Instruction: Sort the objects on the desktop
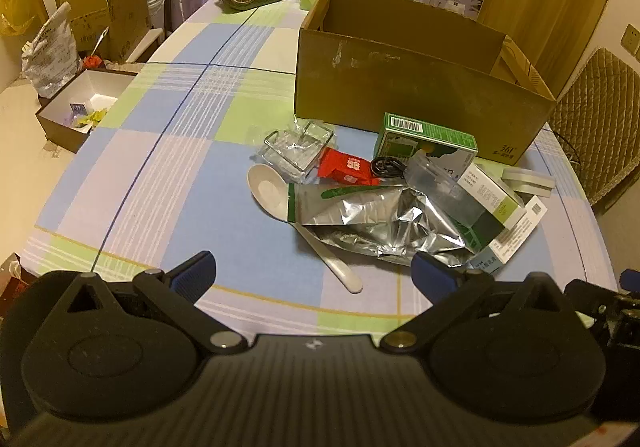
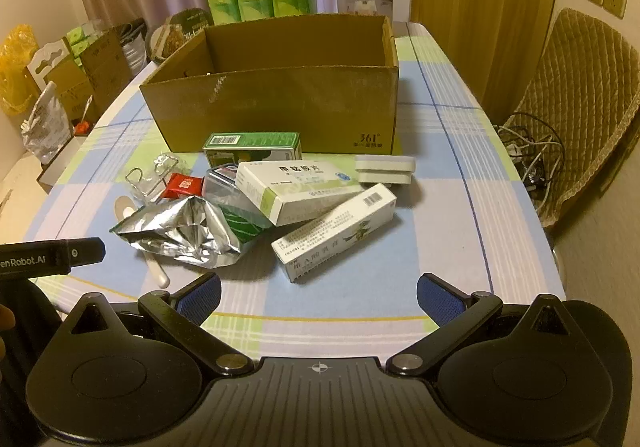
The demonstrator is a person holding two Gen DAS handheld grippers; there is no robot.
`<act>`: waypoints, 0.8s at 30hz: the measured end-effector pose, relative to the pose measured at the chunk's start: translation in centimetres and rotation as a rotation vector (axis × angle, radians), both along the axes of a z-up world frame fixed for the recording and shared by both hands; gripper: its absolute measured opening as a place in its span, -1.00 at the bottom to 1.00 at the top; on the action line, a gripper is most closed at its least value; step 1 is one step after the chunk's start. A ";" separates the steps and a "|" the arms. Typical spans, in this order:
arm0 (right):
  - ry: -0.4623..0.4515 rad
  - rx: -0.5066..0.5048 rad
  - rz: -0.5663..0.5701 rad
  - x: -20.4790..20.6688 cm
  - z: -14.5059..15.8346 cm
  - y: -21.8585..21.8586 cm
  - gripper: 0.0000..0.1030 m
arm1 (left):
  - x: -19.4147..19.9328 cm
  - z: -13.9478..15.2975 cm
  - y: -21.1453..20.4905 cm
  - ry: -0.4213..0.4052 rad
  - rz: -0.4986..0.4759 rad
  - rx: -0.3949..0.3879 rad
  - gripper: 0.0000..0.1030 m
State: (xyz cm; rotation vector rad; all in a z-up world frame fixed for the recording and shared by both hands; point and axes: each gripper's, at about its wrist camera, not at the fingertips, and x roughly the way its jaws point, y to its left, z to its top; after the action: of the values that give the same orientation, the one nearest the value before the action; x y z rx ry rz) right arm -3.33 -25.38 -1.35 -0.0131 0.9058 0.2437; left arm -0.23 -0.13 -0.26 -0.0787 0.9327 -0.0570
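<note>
Curtained room; checked cloth over the worktop [image 2: 440, 183]. Cardboard box [image 2: 280, 103] stands far-centre, top open, visible inside bare. The clutter lies just near of it, on the cloth: green carton [image 2: 252, 147], two white medicine boxes [image 2: 300, 187] [image 2: 336, 231], crumpled foil pouch [image 2: 184, 231], red packet [image 2: 184, 185], clear glass dish [image 1: 298, 149], white spoon [image 1: 272, 191], clear plastic case [image 1: 436, 183]. Off the left edge, a small open white box [image 1: 80, 107] holds small packets. Left gripper [image 1: 314, 279] and right gripper [image 2: 318, 295]: fingers spread wide, grasping nothing, near edge.
</note>
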 end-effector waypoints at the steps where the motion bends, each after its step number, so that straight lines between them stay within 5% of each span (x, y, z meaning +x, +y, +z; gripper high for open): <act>1: 0.001 -0.001 0.001 0.0 0.0 0.0 0.97 | 0.0 -0.1 0.0 0.001 0.000 -0.003 0.98; 24: 0.019 0.003 -0.002 0.7 -1.0 -0.3 0.97 | 0.6 -1.0 0.3 0.031 -0.011 -0.028 0.98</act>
State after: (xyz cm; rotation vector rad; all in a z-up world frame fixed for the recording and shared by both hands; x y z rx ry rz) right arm -2.59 -25.70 -2.31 -0.0073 0.9241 0.2435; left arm 0.33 0.20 -1.25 -0.1004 0.9635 -0.0786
